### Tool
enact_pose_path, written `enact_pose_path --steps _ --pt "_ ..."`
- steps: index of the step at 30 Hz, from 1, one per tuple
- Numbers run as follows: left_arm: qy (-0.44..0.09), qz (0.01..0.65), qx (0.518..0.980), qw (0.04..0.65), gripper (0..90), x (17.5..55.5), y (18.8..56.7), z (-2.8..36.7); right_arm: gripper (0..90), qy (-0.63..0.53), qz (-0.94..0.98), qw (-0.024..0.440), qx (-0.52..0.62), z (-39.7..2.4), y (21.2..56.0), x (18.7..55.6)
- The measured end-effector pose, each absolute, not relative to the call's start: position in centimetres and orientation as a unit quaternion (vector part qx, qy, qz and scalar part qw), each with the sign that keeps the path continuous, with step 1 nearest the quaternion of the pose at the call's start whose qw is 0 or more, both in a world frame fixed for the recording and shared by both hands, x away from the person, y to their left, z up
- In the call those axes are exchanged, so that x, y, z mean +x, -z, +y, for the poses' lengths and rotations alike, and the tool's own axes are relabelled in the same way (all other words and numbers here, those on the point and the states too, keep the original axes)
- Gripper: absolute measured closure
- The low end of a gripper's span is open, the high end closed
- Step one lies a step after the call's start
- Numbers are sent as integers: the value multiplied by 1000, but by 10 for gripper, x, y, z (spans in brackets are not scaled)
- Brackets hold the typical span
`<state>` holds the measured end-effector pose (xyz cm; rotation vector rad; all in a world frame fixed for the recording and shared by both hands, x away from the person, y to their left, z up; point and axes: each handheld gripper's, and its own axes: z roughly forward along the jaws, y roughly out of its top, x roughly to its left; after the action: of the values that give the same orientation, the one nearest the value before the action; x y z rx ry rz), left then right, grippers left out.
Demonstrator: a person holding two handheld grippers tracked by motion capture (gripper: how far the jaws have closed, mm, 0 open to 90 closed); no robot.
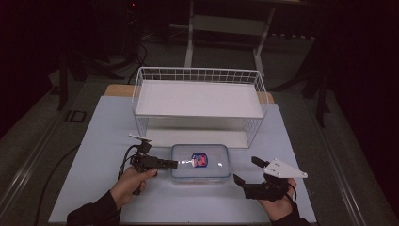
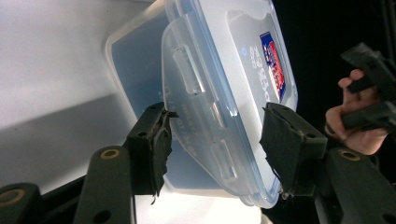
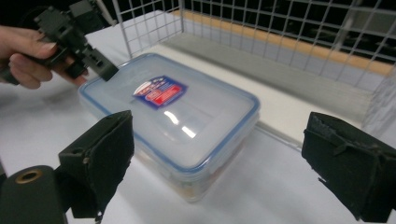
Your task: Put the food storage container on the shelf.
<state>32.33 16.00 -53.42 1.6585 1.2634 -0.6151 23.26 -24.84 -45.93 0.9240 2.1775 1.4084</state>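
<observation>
A clear plastic container (image 1: 207, 172) with a blue-rimmed lid and a red-and-blue sticker (image 1: 200, 159) lies on the white table in front of me. My left gripper (image 1: 173, 164) is turned on its side at the box's left end. In the left gripper view its jaws (image 2: 215, 140) straddle the lid's side latch (image 2: 196, 98), one pad on the lid top, the other against the latch's lower edge. My right gripper (image 1: 245, 169) is open just right of the box, with nothing between its pads. In the right gripper view the container (image 3: 187, 121) lies ahead between the wide jaws (image 3: 219, 130).
A white wire rack (image 1: 197, 99) with a solid shelf stands directly behind the container; its mesh wall (image 3: 280, 28) rises close by in the right gripper view. The white table cover (image 1: 94, 141) extends left and right. Dark floor and furniture legs lie beyond.
</observation>
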Motion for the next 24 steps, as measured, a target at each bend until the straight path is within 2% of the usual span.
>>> enact_pose_path --steps 9,10,19,22,24 --pt "251 505 680 469 505 317 528 163 98 -502 780 158 338 -245 466 240" --pt "247 503 682 470 513 315 527 163 123 -502 781 151 339 -245 467 241" --pt "231 478 701 476 558 303 521 163 152 -504 779 95 361 -246 477 253" --pt "226 468 707 479 566 300 520 163 208 -501 776 79 374 -245 480 256" --pt "226 461 712 480 571 297 520 163 213 -502 774 67 380 -244 481 259"
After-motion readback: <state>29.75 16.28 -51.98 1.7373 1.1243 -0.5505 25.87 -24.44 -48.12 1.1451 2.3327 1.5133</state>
